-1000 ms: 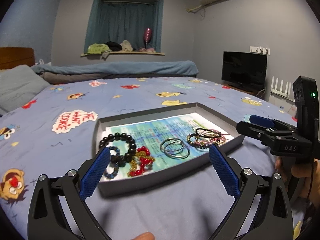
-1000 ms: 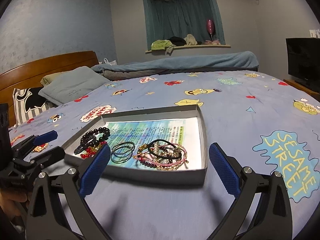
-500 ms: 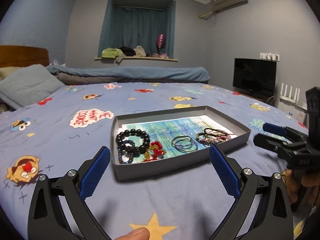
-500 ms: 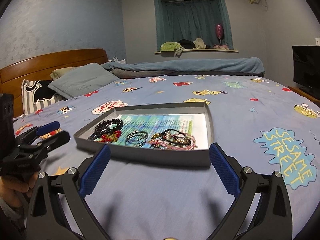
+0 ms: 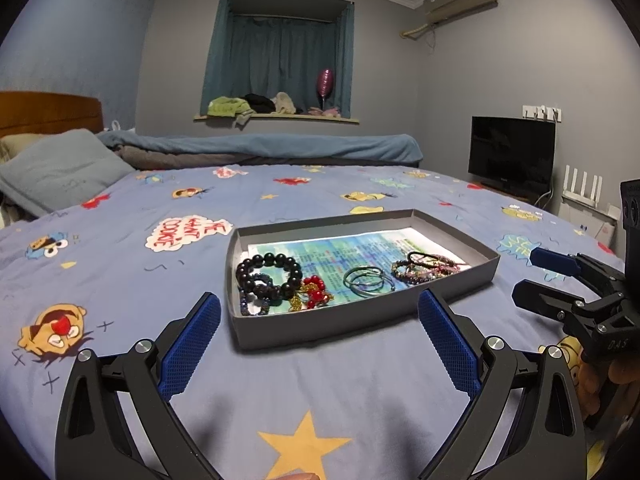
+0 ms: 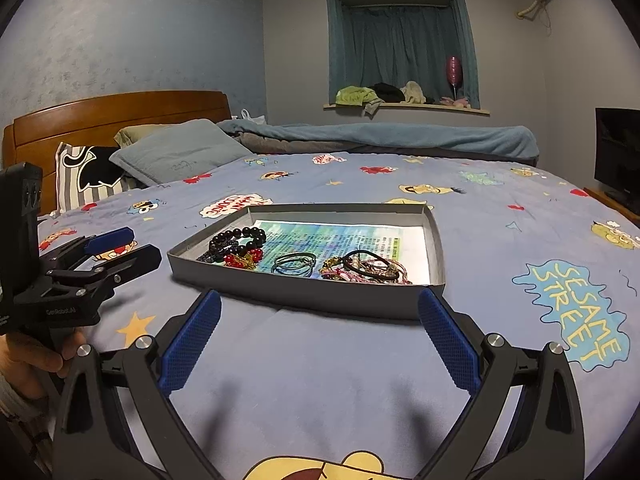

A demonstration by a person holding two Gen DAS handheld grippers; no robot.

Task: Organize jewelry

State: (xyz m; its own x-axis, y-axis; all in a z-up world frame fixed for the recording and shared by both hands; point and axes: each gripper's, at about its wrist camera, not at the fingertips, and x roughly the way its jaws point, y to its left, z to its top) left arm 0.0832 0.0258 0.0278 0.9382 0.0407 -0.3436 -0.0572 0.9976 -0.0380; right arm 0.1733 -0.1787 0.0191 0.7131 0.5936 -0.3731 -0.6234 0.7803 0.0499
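Note:
A shallow grey tray [image 5: 360, 322] [image 6: 304, 298] lined with a printed sheet lies on the bed. Inside it are a black bead bracelet [image 5: 269, 274] [image 6: 240, 238], red and gold beads [image 5: 314, 290] [image 6: 242, 259], thin metal bangles [image 5: 368, 280] [image 6: 294, 264] and a tangle of cords and beaded strands [image 5: 426, 266] [image 6: 366, 268]. My left gripper [image 5: 318, 338] [image 6: 120, 246] hovers open in front of the tray's near wall, holding nothing. My right gripper [image 6: 318, 338] [image 5: 540, 280] is likewise open and empty, short of the tray's right corner.
The blue cartoon-print bedspread [image 5: 120, 264] stretches around the tray. Pillows [image 6: 176, 154] and a wooden headboard [image 6: 120, 116] lie at the left, a folded blanket [image 5: 260, 148] at the far edge. A TV [image 5: 512, 154] stands right of the bed. A hand [image 6: 32, 364] holds the left gripper.
Both grippers have drawn back and lowered away from the tray, which now sits farther off in both views. Their jaws stayed wide open and the jewelry has not moved.

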